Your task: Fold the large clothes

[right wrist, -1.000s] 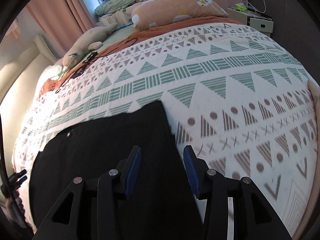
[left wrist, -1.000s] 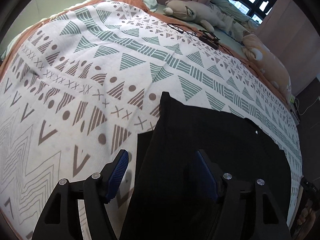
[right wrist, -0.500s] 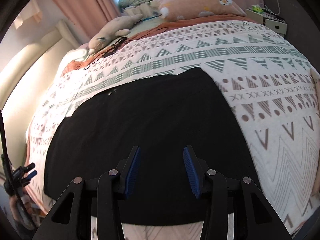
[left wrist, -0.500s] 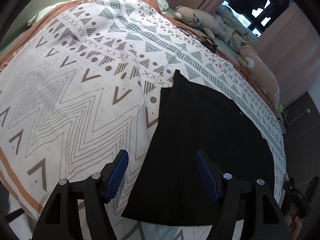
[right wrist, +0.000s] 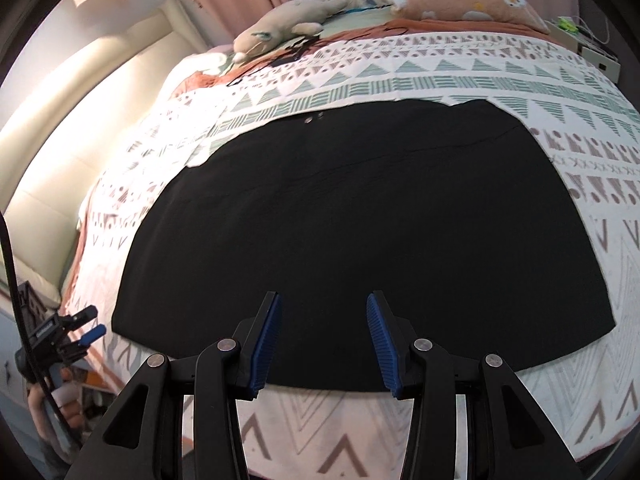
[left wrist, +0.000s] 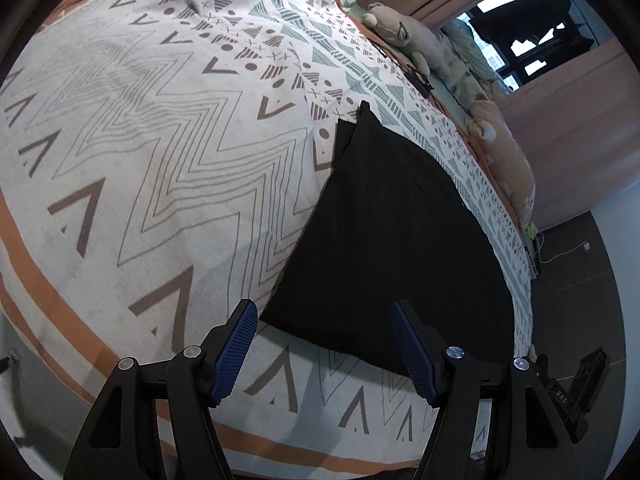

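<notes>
A black garment (right wrist: 360,232) lies flat on the patterned bedspread (right wrist: 440,76), folded into a broad rectangle. In the left wrist view the black garment (left wrist: 392,240) runs away from me to a pointed far corner. My left gripper (left wrist: 324,344) is open and empty, held above the bed's near edge at the garment's near left corner. My right gripper (right wrist: 323,338) is open and empty, above the middle of the garment's near hem. Neither touches the cloth. The left gripper also shows at the far left of the right wrist view (right wrist: 86,326).
Plush toys (right wrist: 280,32) and a peach pillow (right wrist: 460,0) lie at the head of the bed, with a black cable (right wrist: 288,52) beside them. A cream wall panel (right wrist: 80,120) runs along the left. Dark floor (left wrist: 580,280) lies past the bed's right side.
Both grippers have drawn back and up from the garment toward the bed's near edge. The whole folded garment and its near hem have come into view. Both stay open.
</notes>
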Demonstrator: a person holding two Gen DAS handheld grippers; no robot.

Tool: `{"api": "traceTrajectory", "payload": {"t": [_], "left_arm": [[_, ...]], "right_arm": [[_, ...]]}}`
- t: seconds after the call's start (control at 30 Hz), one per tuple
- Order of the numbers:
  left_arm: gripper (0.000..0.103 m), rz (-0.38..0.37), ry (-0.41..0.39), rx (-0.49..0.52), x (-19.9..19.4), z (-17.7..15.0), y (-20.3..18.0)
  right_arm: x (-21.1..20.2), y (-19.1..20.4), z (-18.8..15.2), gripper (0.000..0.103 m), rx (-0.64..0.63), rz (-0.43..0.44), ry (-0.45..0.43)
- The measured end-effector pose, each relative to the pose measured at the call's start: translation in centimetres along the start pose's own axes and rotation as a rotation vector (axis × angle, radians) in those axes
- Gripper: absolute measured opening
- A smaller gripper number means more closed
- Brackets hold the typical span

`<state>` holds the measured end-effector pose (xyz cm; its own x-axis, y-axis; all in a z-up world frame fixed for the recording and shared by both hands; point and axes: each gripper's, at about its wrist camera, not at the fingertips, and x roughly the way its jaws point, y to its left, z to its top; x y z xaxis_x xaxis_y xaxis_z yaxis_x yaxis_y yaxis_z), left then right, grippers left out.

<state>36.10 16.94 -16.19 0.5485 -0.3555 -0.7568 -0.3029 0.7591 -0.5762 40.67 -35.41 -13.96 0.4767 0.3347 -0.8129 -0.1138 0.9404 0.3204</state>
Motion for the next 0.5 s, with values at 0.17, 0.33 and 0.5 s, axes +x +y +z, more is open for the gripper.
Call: {"api": "traceTrajectory", "payload": {"t": [0.17, 0.33, 0.5], "left_arm": [[0.064, -0.052, 0.045, -0.061, 1.4, -1.2, 1.4], [0.059, -0.08, 0.046, -0.066, 3.0, -0.9, 1.0], [0.057, -0.109, 0.039, -0.074, 4.4, -0.2, 0.7]], "right_arm": [[1.1, 2.0, -1.2, 0.044, -0.036, 0.036, 0.042], [1.6, 3.2, -2.4, 0.044, -0.057, 0.064, 0.08], [1.7, 3.7, -3.1, 0.043, -0.077, 0.057, 0.094]]}}
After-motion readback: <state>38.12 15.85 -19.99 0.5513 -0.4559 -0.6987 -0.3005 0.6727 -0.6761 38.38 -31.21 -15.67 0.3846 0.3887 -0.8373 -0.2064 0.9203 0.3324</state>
